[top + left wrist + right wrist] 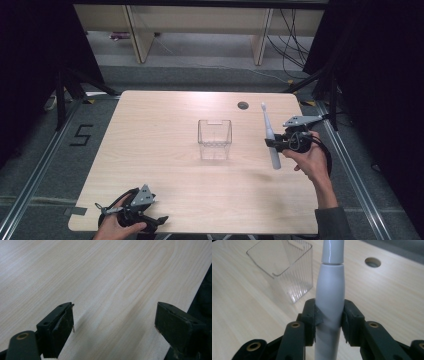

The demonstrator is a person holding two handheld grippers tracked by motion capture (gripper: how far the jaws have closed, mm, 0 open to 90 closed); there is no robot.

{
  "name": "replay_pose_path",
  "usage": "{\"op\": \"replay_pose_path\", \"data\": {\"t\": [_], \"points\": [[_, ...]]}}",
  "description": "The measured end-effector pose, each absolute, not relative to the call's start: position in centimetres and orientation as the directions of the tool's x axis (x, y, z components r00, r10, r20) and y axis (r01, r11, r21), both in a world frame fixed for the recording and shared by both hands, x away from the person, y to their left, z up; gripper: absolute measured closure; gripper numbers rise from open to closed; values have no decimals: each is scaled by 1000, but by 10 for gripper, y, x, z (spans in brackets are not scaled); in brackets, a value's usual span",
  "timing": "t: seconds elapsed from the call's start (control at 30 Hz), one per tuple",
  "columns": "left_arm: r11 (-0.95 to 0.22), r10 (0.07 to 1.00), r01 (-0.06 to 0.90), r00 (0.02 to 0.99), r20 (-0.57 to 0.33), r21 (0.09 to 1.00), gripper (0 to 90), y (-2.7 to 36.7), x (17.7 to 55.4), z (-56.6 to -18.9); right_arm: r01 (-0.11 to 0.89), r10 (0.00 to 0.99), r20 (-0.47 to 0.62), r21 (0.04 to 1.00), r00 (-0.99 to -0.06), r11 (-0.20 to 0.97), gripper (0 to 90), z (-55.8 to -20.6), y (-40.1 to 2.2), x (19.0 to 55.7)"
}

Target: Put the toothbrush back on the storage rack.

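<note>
Clamping a white toothbrush (329, 290) by its handle, the right gripper's (280, 142) jaws hold it above the tabletop's (165, 115) right side, head pointing far; a clear bin (214, 138) stands mid-table to its left; near-left, the left gripper (115, 322) rests with jaws apart, holding nothing.

We see a cable hole (243, 105) near the table's (150, 150) far edge. A floor marking "5" (81, 135) lies left.
</note>
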State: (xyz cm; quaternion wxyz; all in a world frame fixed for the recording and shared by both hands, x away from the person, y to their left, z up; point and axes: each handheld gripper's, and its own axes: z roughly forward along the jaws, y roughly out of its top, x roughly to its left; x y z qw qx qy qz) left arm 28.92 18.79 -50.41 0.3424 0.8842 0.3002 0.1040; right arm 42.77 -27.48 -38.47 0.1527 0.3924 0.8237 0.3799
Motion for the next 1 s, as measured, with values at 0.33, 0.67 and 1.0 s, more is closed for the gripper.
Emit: {"op": "replay_pose_path", "data": {"t": [0.33,0.67,1.0], "points": [[-583,602,460,798,-25,670,149,188,289,-504,468,759,43,809,-650,356,669,-380,-265,434],[-577,607,460,794,-22,675,149,189,289,-503,428,740,40,836,-671,344,670,-372,-250,442],[-580,604,460,797,-24,673,149,188,290,-504,391,721,26,854,-692,344,669,-357,-228,447]]}}
